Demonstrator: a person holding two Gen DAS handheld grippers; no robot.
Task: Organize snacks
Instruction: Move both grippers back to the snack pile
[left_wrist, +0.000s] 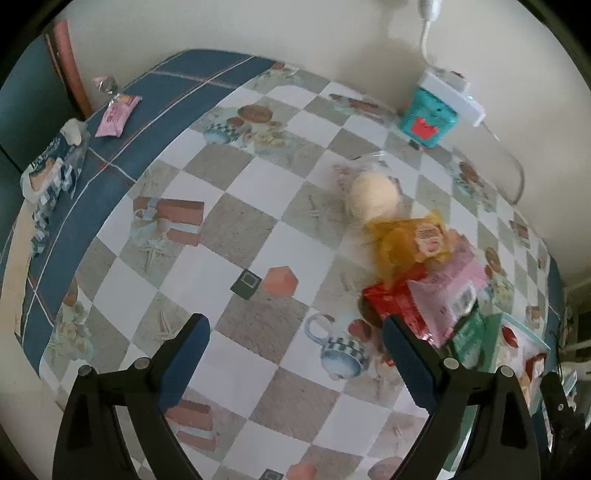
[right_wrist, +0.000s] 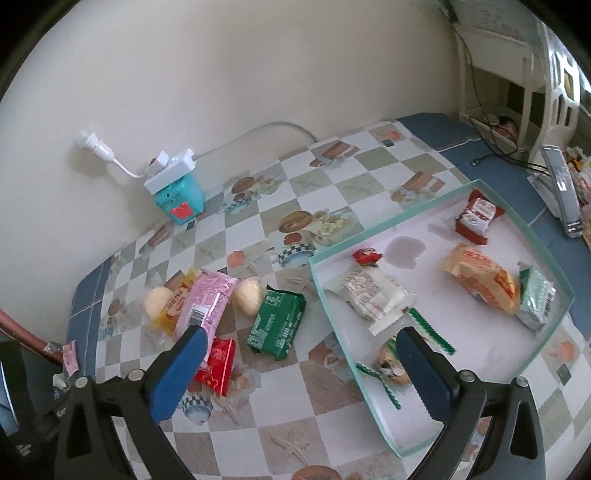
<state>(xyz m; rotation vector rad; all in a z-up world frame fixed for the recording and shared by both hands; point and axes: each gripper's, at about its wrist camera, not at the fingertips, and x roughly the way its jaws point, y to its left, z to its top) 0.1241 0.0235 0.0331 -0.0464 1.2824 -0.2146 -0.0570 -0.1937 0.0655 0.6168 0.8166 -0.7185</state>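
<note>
A pile of snacks lies on the checked tablecloth: a pink packet (right_wrist: 207, 302), a yellow packet (right_wrist: 173, 310), two pale buns (right_wrist: 249, 295), a red packet (right_wrist: 218, 365) and a green packet (right_wrist: 277, 325). A shallow green-rimmed tray (right_wrist: 369, 236) to their right holds several snacks, among them a white packet (right_wrist: 373, 295), an orange packet (right_wrist: 480, 280) and a red one (right_wrist: 476, 216). My right gripper (right_wrist: 299, 343) is open and empty above the gap between pile and tray. My left gripper (left_wrist: 295, 328) is open and empty, left of the pile: bun (left_wrist: 375, 197), yellow packet (left_wrist: 406, 243), pink packet (left_wrist: 447, 291), red packet (left_wrist: 399, 306).
A teal box (right_wrist: 179, 197) with a white power strip on top stands by the wall; it also shows in the left wrist view (left_wrist: 428, 120). A pink sachet (left_wrist: 116, 114) and a blue-white bag (left_wrist: 51, 173) lie at the far left table edge. A chair and cables stand at the right.
</note>
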